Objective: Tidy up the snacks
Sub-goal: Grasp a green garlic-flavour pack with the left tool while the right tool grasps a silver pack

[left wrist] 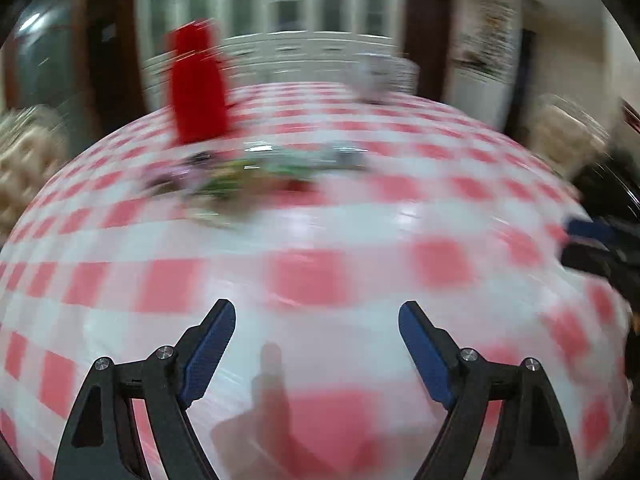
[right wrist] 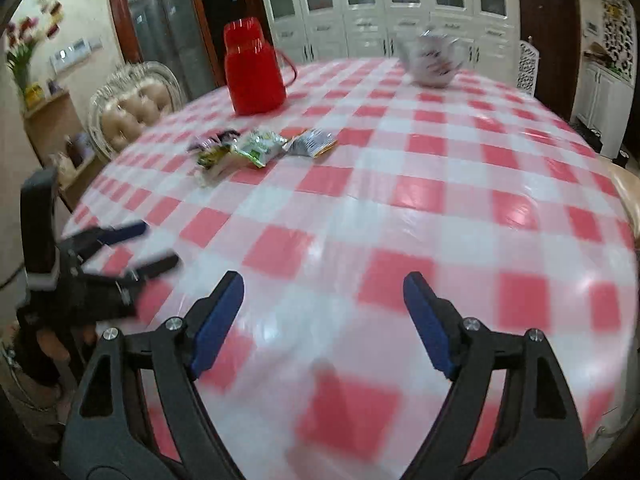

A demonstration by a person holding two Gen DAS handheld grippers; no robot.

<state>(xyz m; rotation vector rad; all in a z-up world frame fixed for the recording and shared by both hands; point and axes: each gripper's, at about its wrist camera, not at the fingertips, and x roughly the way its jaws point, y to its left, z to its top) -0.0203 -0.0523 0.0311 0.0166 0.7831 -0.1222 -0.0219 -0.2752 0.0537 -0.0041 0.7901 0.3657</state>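
Note:
Several small snack packets lie together on the red-and-white checked tablecloth: a green one, a grey-white one to its right, and a dark purple one to its left. In the blurred left wrist view they show as a smeared cluster of packets. My right gripper is open above bare cloth, well short of the packets. My left gripper is open too, nothing between its fingers; it also appears as the left gripper at the right wrist view's left edge.
A red thermos jug stands behind the packets, and a white patterned teapot sits at the far right of the table. A padded chair stands at the table's left. White cabinets line the back wall.

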